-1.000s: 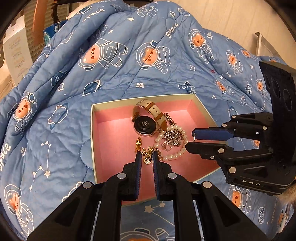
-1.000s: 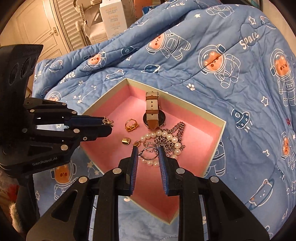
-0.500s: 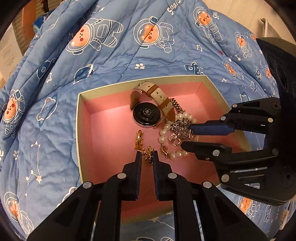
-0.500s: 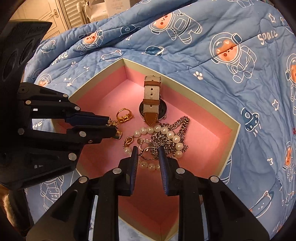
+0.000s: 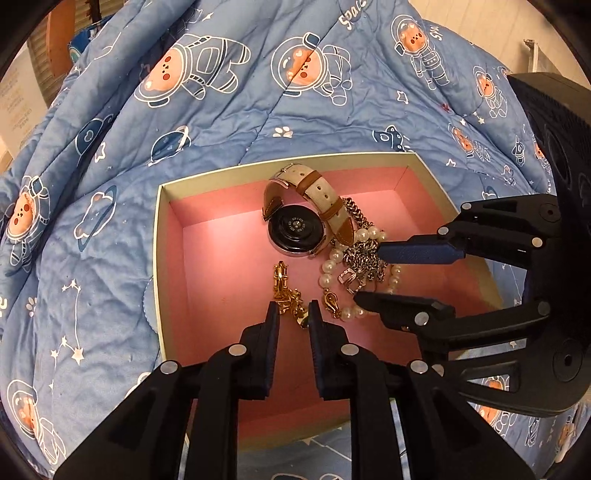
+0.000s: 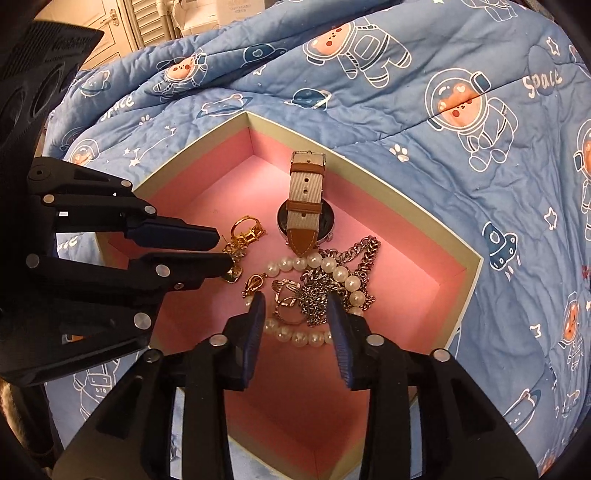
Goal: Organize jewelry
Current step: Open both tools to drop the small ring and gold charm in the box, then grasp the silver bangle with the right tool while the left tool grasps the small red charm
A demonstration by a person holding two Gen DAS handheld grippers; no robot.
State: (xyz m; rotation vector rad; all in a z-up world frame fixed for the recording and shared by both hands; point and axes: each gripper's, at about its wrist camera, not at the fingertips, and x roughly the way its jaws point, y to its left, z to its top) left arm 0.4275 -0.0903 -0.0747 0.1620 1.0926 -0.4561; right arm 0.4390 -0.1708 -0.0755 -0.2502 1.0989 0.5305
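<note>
A pink-lined box (image 5: 159, 236) (image 6: 461, 273) lies on the bed. In it are a watch (image 5: 297, 229) (image 6: 304, 206) with a tan strap, a pearl bracelet (image 5: 327, 273) (image 6: 343, 275), a silver chain (image 5: 364, 256) (image 6: 365, 251) with silver rings (image 6: 286, 295), and gold ring-and-chain pieces (image 5: 282, 284) (image 6: 245, 232). My left gripper (image 5: 292, 314) (image 6: 223, 249) is open, its tips on either side of the gold chain. My right gripper (image 6: 297, 310) (image 5: 369, 271) is open over the pearls and silver chain.
The box sits on a blue quilt (image 5: 221, 110) (image 6: 443, 92) printed with astronaut bears, heaped up behind it. White boxes (image 6: 236, 7) and a door (image 6: 99, 18) stand beyond the bed.
Both grippers have moved down into the box. The left jaws have opened a little around the gold chain. The right jaws have spread wider over the pearls and silver chain.
</note>
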